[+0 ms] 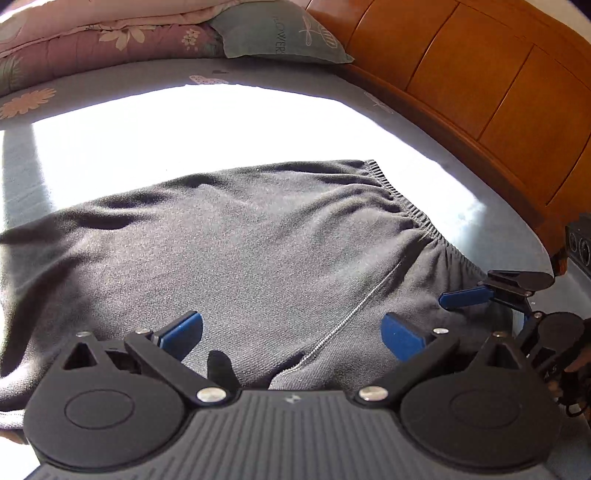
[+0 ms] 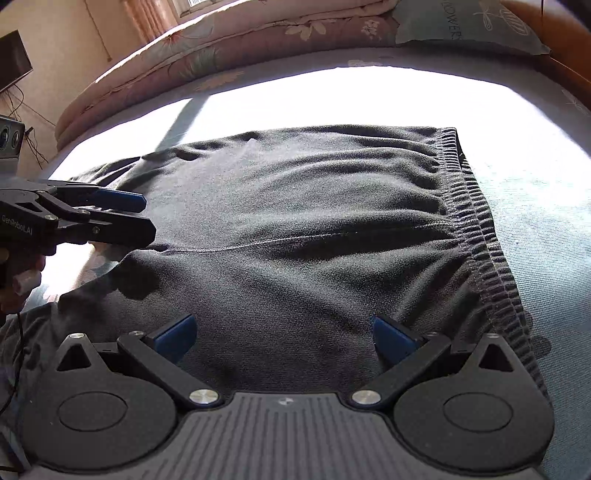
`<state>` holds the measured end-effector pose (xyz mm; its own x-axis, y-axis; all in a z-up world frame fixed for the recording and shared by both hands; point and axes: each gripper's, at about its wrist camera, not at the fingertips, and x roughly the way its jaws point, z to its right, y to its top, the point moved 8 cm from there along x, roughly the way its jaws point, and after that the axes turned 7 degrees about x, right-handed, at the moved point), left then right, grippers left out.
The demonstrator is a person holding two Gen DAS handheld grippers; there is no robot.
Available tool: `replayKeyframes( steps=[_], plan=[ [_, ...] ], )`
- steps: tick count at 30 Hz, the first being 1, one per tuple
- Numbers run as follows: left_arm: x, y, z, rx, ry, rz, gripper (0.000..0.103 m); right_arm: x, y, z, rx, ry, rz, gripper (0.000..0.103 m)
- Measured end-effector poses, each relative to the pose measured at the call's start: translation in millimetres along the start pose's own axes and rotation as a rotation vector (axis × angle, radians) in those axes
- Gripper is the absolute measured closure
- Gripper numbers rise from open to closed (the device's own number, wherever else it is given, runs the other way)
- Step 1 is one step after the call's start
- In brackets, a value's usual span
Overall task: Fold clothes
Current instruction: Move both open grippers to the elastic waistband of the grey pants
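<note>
Dark grey trousers [image 1: 229, 243] lie flat on the bed, their ribbed elastic waistband [image 1: 417, 218] at the right end. A pale centre seam [image 1: 354, 314] runs from the waistband towards me. My left gripper [image 1: 291, 332] hovers open just above the cloth near that seam's lower end, holding nothing. In the right wrist view the trousers [image 2: 295, 206] fill the frame, with the waistband [image 2: 476, 206] down the right side. My right gripper [image 2: 284, 336] is open over the near part by the waistband, also holding nothing. Each gripper shows in the other's view: the right gripper [image 1: 469, 288] and the left gripper [image 2: 147, 218].
A folded floral quilt [image 1: 92, 33] and a teal pillow [image 1: 280, 33] lie at the back of the bed. A wooden headboard [image 1: 480, 74] runs along the right. Bright sunlight washes out the blue sheet [image 2: 535, 206] around the trousers. A hand [image 2: 22, 273] holds the left gripper.
</note>
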<state>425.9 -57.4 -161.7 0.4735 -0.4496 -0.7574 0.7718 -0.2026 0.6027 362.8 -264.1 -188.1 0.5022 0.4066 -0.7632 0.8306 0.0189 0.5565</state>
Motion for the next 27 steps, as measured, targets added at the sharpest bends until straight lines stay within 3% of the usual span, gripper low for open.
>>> replayKeyframes(
  steps=[6, 9, 13, 19, 22, 27],
  plan=[
    [7.5, 7.2, -14.9, -0.124, -0.009, -0.118, 0.001, 7.1, -2.4, -6.8, -0.058, -0.074, -0.164, 0.000],
    [1.5, 23.0, -10.1, -0.137, -0.022, -0.153, 0.001, -3.1, 3.3, -3.2, 0.069, -0.065, -0.251, 0.000],
    [4.0, 42.5, 4.9, -0.099, -0.042, -0.174, 0.001, -34.4, 10.4, -2.0, 0.211, -0.026, -0.266, 0.000],
    [29.4, 51.8, 16.0, -0.117, -0.047, -0.207, 0.001, -57.3, 16.9, 7.7, 0.234, -0.034, -0.275, 0.000],
    [37.6, 52.8, 17.3, -0.119, -0.042, -0.194, 0.001, -61.5, 33.7, 23.0, 0.225, 0.005, -0.249, 0.000],
    [52.9, 44.2, 7.0, -0.177, -0.006, -0.241, 0.001, -50.2, 77.9, 63.6, 0.191, 0.094, -0.218, 0.000]
  ],
)
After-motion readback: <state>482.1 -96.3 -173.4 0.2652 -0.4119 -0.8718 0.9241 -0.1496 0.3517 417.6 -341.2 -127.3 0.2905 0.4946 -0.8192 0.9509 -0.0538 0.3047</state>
